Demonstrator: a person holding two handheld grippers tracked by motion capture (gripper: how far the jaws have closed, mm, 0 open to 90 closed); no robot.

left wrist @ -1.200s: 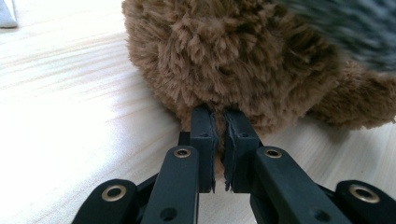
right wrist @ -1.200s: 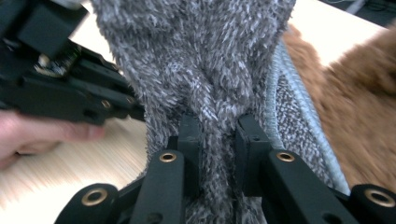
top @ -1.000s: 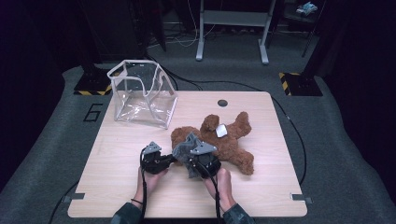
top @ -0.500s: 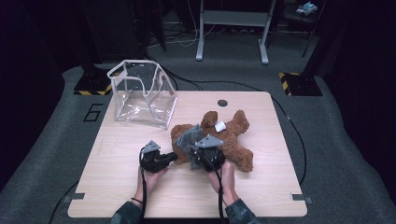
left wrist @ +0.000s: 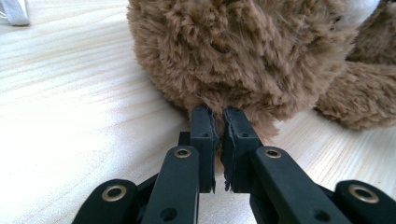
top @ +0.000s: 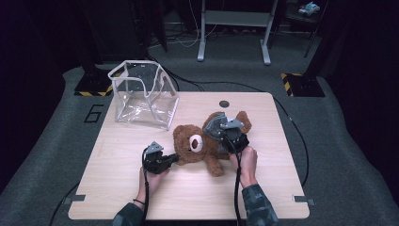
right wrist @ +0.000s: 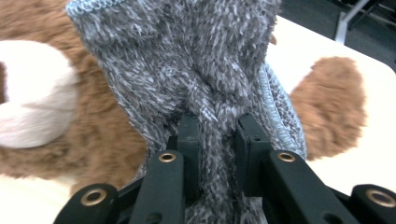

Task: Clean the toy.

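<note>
Right gripper view: claw (right wrist: 217, 135) gripping grey cloth (right wrist: 196, 60)

Number 6 on the grey floor mat (top: 94, 113)

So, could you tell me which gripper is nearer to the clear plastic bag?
Left. The left gripper, pinching the teddy bear's fur, sits just below the clear plastic bag; the right gripper is farther off beyond the bear.

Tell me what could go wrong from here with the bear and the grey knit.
The left gripper pinches just a tuft of the teddy bear; a pull could slip it free. The right gripper holds bunched grey knit fabric, which may tear loose or drag the bear toward the clear bag.
</note>
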